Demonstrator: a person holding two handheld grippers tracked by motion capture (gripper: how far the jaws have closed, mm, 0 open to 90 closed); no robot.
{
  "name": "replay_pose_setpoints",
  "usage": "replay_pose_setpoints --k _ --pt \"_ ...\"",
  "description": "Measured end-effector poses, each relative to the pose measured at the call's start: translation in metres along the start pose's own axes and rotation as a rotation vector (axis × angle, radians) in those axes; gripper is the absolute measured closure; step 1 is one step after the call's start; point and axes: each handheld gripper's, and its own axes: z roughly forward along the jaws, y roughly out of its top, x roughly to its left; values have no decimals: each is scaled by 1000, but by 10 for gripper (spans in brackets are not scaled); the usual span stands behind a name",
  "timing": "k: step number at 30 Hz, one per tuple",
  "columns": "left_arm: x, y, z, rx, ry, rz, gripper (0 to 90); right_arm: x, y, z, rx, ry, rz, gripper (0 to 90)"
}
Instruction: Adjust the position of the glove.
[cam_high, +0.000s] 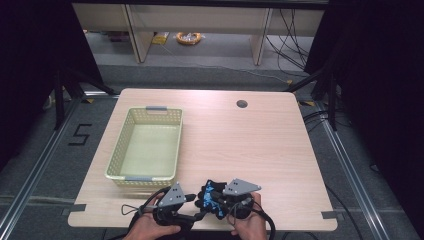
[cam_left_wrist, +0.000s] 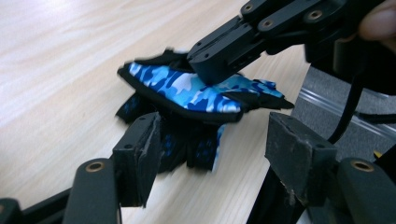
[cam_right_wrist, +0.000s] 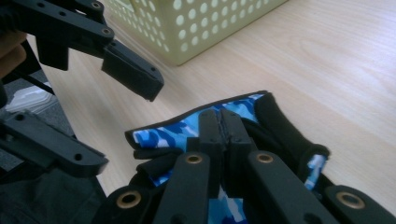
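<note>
High view: both grippers sit at the desk (cam_high: 260, 145) near edge, at 6 o'clock. Right gripper (cam_right_wrist: 223, 122) has its fingers (cam_right_wrist: 236, 140) pressed together on the edge of a blue camouflage glove (cam_right_wrist: 187, 128), pinching the fabric. Left gripper (cam_left_wrist: 212, 140) has its fingers (cam_left_wrist: 140, 154) spread wide, one on each side of the glove, not gripping it. Yellow perforated basket (cam_high: 145, 145) stands at 10 o'clock, apart from the glove.
</note>
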Motion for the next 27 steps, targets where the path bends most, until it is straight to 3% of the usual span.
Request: replay_pose_setpoints --k 1,3,4,5,7,8,10,11,12,14,15,16,17,18,19,21,22,24,25,26,27 --pt "0 -2 1 -1 7 -30 352 3 -1 2 7 -12 7 892" --pt "1 -5 1 7 5 -39 361 4 -2 7 19 1 5 892" --pt "4 -6 1 20 7 -5 369 4 -2 9 24 1 6 892" --pt "5 -7 1 42 17 -4 372 4 -4 11 24 4 11 891" --pt "5 -9 4 39 5 -14 374 4 -4 13 33 8 36 890" --pt "6 -10 5 66 15 -15 374 4 -5 14 27 12 37 890" --pt "5 -12 7 64 3 -29 373 3 -6 16 22 20 48 886" --pt "6 -13 7 56 6 -23 367 6 -7 15 31 12 87 884" --pt "7 -14 6 75 11 -15 367 4 -7 15 26 12 62 882" --pt "9 -15 6 72 16 -35 363 3 -7 16 29 38 67 877" --pt "10 -15 6 69 17 -22 360 3 -7 17 25 32 61 871" --pt "10 -17 6 69 15 -53 358 3 -7 17 23 19 65 859" --pt "12 -17 4 81 20 -31 356 3 -8 17 24 20 63 842" --pt "11 -18 5 80 20 -50 352 3 -7 17 40 18 73 837" --pt "14 -19 4 98 28 -27 346 2 -8 17 35 12 59 826" --pt "14 -20 4 97 27 -31 344 0 -9 20 33 27 46 802" --pt "14 -20 4 92 29 -40 344 1 -9 19 33 27 78 792" --pt "13 -21 5 83 26 -49 342 -1 -8 16 21 27 75 776" --pt "14 -21 4 105 32 -27 342 -5 -6 12 -1 35 76 767" --pt "10 -21 6 87 20 -71 341 -7 -4 8 -6 19 72 762" --pt "11 -21 6 91 21 -49 341 -14 -1 2 -24 24 77 760"
